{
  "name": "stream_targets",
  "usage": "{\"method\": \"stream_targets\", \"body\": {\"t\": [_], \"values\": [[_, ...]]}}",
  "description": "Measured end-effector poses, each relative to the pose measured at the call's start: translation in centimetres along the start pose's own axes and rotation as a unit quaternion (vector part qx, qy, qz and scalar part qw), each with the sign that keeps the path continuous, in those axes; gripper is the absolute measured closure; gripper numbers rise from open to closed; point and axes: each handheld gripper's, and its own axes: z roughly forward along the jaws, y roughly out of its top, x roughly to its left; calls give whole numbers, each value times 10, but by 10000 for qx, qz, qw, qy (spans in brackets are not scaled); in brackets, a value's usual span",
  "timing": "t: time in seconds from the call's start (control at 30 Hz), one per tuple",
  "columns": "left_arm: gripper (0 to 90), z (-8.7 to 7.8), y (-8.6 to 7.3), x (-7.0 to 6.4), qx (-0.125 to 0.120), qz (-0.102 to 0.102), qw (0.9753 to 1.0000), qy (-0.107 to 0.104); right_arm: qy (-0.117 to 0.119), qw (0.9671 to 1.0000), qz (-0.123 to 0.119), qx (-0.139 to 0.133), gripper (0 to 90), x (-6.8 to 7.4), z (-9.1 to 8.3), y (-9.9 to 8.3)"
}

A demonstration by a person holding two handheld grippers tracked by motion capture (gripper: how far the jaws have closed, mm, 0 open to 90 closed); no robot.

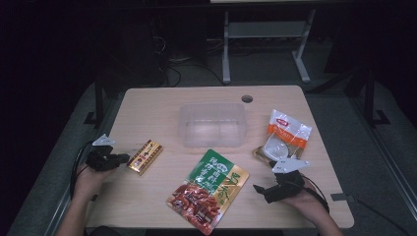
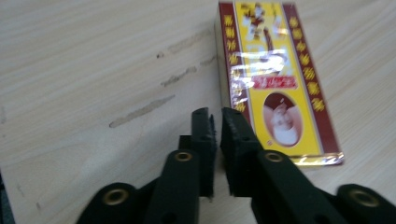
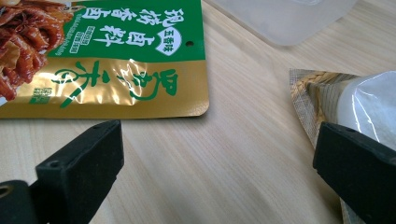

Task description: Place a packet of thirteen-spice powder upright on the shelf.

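Looking down from the high view, we see our left gripper [image 1: 120, 158] at about eight o'clock on the table [image 1: 147, 105], its tips just beside the near end of the yellow box [image 1: 145, 156]. In the left gripper view the left gripper [image 2: 218, 122] has its jaws nearly pressed together, a thin slit between them and nothing pinched; the box [image 2: 275, 79] lies flat just to the two o'clock side of the tips, its corner close to one jaw, though we cannot tell whether they touch.

Our right gripper [image 1: 260, 189] sits at about four o'clock on the table, pointing toward nine o'clock. In the right gripper view the right gripper [image 3: 217, 158] has its jaws spread wide over bare wood, holding nothing. The green pouch [image 3: 107, 56] lies ahead at eleven o'clock of that gap, and the clear bag [image 3: 359, 105] is at two o'clock, right behind one jaw.

From the high view, the green pouch [image 1: 209, 189] lies near the six o'clock edge, between our two hands. The clear bag [image 1: 285, 137] rests at three o'clock. The tub [image 1: 212, 125] stands at the table's centre, well apart from both grippers.
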Motion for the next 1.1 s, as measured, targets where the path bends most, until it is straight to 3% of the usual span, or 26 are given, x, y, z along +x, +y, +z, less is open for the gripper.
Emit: {"method": "stream_targets", "body": {"t": [0.1,0.13,0.17,0.27,0.33,0.47,0.5,0.6,0.63,0.67,0.8,1.1], "values": [[609,-3,3,-11,-54,-12,10000,36,-5,10000,9,-1,18,-1,1,0],[609,-3,4,-15,-53,7,10000,63,-5,10000,14,0,18,-1,1,0],[506,-2,4,-18,-36,24,10000,76,-4,10000,13,4,18,-1,1,0],[388,2,7,-26,-27,50,9999,99,-1,10000,12,6,18,-1,1,0],[346,4,8,-28,-15,155,9998,135,-2,10000,4,2,18,-1,1,0],[265,10,6,-33,123,142,9998,98,3,10000,2,13,18,-1,1,0],[264,14,5,-35,232,233,9994,117,4,10000,9,9,17,-1,1,0],[248,16,6,-37,237,203,9994,128,3,10000,3,2,18,-1,1,0],[248,20,6,-38,315,375,9986,180,3,10000,3,2,18,-1,1,0],[244,22,5,-39,336,311,9988,155,1,10000,4,3,18,-1,1,0],[236,27,4,-40,483,438,9977,190,-5,10000,14,11,18,0,1,0],[250,32,2,-41,659,513,9962,234,-14,10000,20,8,18,0,0,-1]]}}
